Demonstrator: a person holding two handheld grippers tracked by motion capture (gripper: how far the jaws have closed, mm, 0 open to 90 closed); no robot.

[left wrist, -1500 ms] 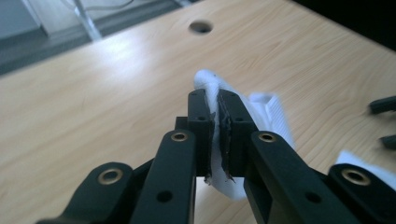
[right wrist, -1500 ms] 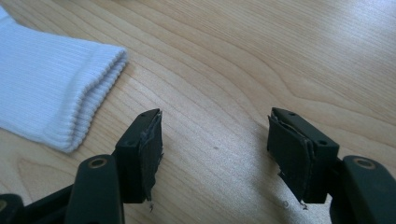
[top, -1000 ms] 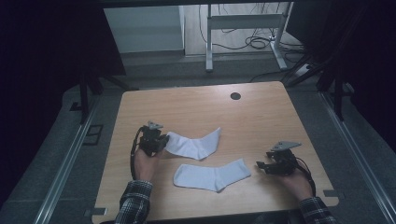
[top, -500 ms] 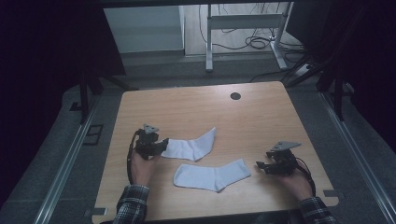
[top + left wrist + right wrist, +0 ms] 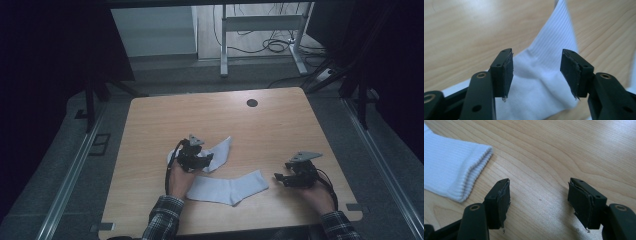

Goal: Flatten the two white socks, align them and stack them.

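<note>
two white socks lie on my table [image 5: 165, 120]: far sock [image 5: 220, 148] under my left gripper [image 5: 202, 159], jaws spread; near sock [image 5: 231, 187] at nine o'clock of my right gripper [image 5: 281, 176], jaws spread.

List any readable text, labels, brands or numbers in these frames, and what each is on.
None. No print or logo shows on the upper sock, the lower sock, the table, the left gripper or the right gripper. The gripper views show plain ribbed white fabric, bare wood grain and unmarked black jaws.
</note>
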